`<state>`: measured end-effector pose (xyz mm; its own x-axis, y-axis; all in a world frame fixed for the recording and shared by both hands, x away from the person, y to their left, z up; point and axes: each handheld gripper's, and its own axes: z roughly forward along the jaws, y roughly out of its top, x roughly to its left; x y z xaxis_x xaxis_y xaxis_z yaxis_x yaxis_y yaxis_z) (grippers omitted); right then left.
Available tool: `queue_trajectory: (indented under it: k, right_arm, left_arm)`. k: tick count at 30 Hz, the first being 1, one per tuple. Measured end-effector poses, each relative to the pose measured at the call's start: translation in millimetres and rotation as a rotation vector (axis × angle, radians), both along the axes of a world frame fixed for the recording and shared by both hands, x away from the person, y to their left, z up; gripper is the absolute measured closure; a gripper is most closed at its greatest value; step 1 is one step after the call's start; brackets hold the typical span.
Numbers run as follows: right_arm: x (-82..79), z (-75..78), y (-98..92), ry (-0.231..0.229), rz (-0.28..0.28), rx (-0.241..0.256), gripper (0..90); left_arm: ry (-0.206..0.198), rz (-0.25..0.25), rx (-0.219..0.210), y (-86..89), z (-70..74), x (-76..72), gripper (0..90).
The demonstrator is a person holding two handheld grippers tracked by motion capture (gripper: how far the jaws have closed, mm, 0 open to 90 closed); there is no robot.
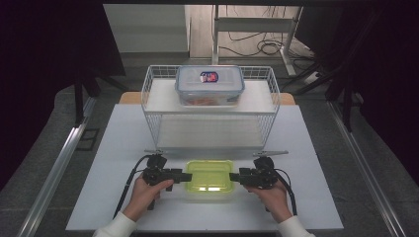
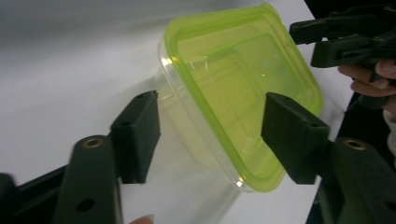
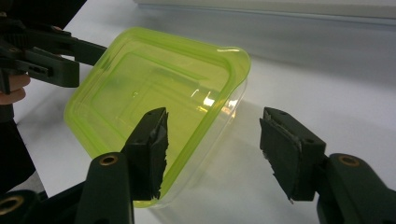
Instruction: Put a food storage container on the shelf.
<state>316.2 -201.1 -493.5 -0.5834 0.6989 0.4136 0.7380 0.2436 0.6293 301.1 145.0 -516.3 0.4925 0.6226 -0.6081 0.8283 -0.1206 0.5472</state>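
Observation:
A clear plastic container with a lime-green lid (image 1: 209,176) lies on the white table near the front edge, between my two grippers. My left gripper (image 1: 187,176) is at its left end and stands open. In the left gripper view, the left gripper (image 2: 210,105) has one jaw over the green lid (image 2: 243,70) and the other beside the clear wall. My right gripper (image 1: 234,177) is at the right end, also open. In the right gripper view, the right gripper (image 3: 215,116) straddles the container (image 3: 140,88) corner. Neither pair of jaws presses on it.
Behind the container stands a white wire rack (image 1: 148,101) with two white shelves. On its top shelf is a clear box with a blue-trimmed lid (image 1: 209,85) and something red inside. The table (image 1: 108,163) has bare room at left and right.

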Motion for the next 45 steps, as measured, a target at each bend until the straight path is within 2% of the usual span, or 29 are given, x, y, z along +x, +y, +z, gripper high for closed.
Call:
queue_trajectory:
  k: [5, 14, 19, 24, 26, 29, 31, 35, 39, 45]
  right_arm:
    - [1.7, -4.0, 2.4, 0.019, 0.008, 0.016, 46.4]
    - [1.8, -9.2, 7.3, 0.036, 0.025, 0.011, 51.4]
    - [0.7, -9.5, 7.5, 0.051, 0.037, 0.016, 62.1]
    - [-0.4, -8.8, 6.4, 0.066, 0.040, 0.035, 64.8]
    - [-2.3, -8.1, 5.8, 0.066, 0.042, 0.046, 67.0]
    - [-3.4, -7.7, 4.2, 0.069, 0.039, 0.056, 69.1]
    - [-4.2, -8.0, 1.8, 0.080, 0.033, 0.077, 71.1]
    - [-6.3, -6.6, 1.7, 0.078, 0.028, 0.075, 72.4]
    - [-7.6, -3.5, -2.1, 0.065, 0.015, 0.083, 76.3]
    - [-8.8, -2.5, -5.1, 0.068, 0.007, 0.100, 78.1]
  left_arm:
    - [0.012, -0.018, -0.022, -2.6, -2.9, 1.2, 46.8]
    - [0.010, -0.021, -0.012, -4.0, -3.5, -0.7, 55.3]
    - [-0.020, -0.025, 0.029, -7.2, -3.5, -4.3, 63.0]
    - [-0.036, -0.022, 0.029, -7.0, -2.7, -7.0, 67.6]
    - [-0.030, -0.012, -0.001, -4.2, -3.6, -9.8, 70.2]
    - [-0.035, -0.008, -0.003, -4.4, -3.3, -11.9, 71.0]
    - [-0.048, -0.005, 0.008, -5.4, -1.9, -14.9, 71.3]
    - [-0.068, 0.005, 0.018, -7.1, -0.2, -18.8, 72.1]
    - [-0.113, 0.019, 0.000, -9.8, 5.7, -26.5, 75.4]
    - [-0.124, 0.015, 0.006, -10.8, 6.5, -29.2, 77.1]
